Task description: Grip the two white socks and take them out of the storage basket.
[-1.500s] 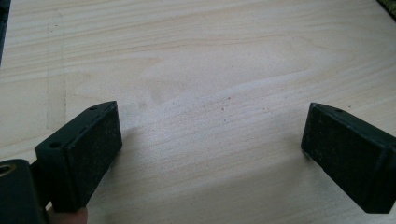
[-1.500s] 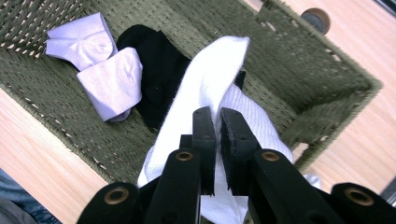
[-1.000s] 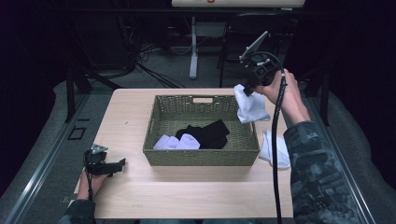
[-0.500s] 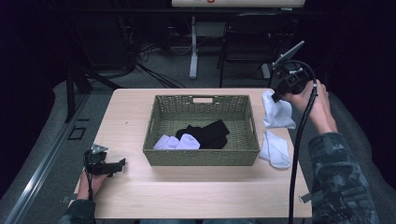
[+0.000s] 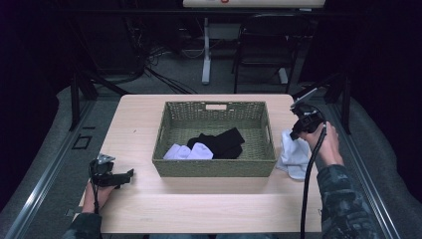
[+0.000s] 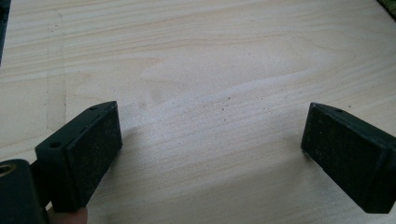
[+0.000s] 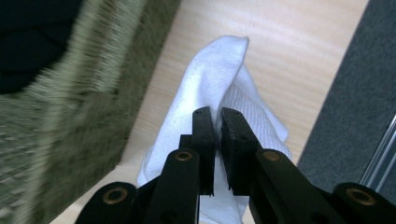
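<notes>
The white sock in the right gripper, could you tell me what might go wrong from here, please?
The right gripper pinches the white sock only at a thin fold, so it might slip free. It hangs over the white sock pile near the table edge, so cloth could be pushed off. The wicker basket wall is close, and a swing might snag it.

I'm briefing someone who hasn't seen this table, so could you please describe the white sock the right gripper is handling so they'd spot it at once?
Start at the woven basket mid-table, then look just outside its right wall. There the right gripper pinches a white sock atop another white one; the basket's white socks lie inside beside black ones.
</notes>
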